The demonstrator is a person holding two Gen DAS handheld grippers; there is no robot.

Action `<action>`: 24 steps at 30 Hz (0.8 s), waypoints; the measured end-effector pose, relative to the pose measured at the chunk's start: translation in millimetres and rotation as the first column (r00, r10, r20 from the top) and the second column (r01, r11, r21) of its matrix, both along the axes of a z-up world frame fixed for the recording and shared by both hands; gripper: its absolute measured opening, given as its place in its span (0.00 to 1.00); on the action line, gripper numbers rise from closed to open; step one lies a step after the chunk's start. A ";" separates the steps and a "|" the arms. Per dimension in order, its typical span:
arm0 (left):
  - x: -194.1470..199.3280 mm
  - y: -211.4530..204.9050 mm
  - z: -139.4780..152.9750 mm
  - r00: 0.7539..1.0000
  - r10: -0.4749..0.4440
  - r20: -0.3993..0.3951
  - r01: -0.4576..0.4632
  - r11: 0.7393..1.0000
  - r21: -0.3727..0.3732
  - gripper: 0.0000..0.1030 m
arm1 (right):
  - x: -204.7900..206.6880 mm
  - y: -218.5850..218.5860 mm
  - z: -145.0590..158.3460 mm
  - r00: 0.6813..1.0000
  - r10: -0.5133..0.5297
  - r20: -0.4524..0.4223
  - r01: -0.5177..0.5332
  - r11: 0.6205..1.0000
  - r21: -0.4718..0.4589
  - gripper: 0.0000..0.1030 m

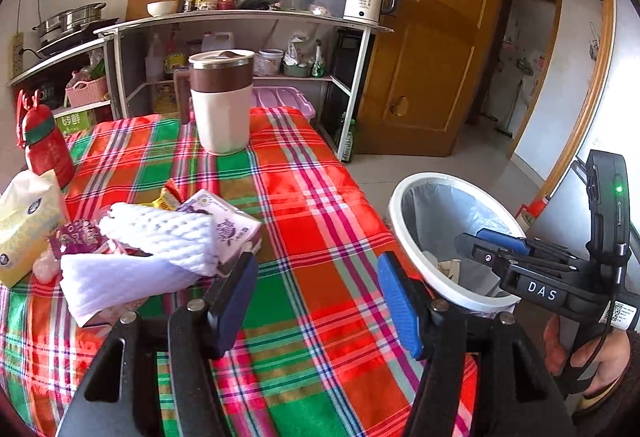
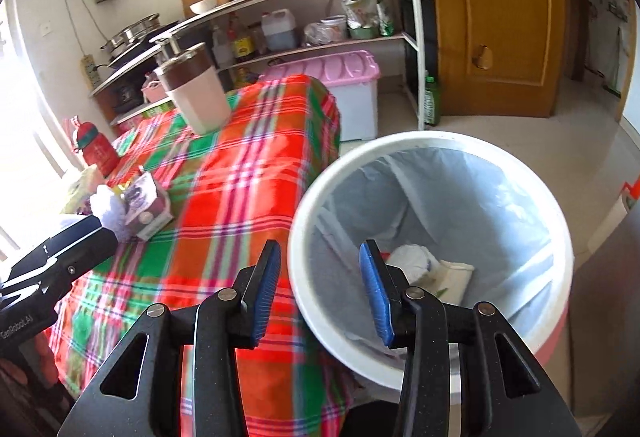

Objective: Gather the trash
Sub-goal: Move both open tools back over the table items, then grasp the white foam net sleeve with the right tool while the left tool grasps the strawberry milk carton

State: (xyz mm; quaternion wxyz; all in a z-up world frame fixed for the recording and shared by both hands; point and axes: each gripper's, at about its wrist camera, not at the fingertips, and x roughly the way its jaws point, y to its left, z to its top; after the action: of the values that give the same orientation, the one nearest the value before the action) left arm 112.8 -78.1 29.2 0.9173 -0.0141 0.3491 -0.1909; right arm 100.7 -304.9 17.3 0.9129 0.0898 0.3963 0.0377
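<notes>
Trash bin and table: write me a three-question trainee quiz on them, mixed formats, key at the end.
1. True or false: the trash bin is lined with a bag and already has items at the bottom.
2. Multiple choice: the pile with the white foam fruit net lies nearest which thing? A) the mug B) the tissue pack C) the trash bin
3. Fill in: the left gripper and the right gripper both have their jaws ____.

Key: 1 true; 2 B; 3 open, with nothing between them.
</notes>
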 end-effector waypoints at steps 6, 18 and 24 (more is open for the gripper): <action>-7.7 41.5 0.3 0.996 0.086 0.018 -0.087 0.996 0.008 0.65 | 6.4 33.0 2.3 0.996 0.085 0.025 -0.085 0.996 0.015 0.45; -10.9 120.1 -9.1 0.969 0.247 -0.001 -0.247 0.969 -0.010 0.69 | 28.4 98.4 8.7 0.973 0.225 0.058 -0.227 0.973 0.040 0.52; -10.1 146.5 -13.8 0.961 0.275 -0.016 -0.275 0.961 -0.031 0.70 | 40.9 129.9 10.0 0.955 0.288 0.065 -0.291 0.955 0.050 0.54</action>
State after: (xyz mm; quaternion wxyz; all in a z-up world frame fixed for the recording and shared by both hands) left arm 102.7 68.4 15.3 0.9325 -0.0788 0.3459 -0.0675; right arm 141.7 -174.9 27.3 0.9054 0.0564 0.3778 0.1852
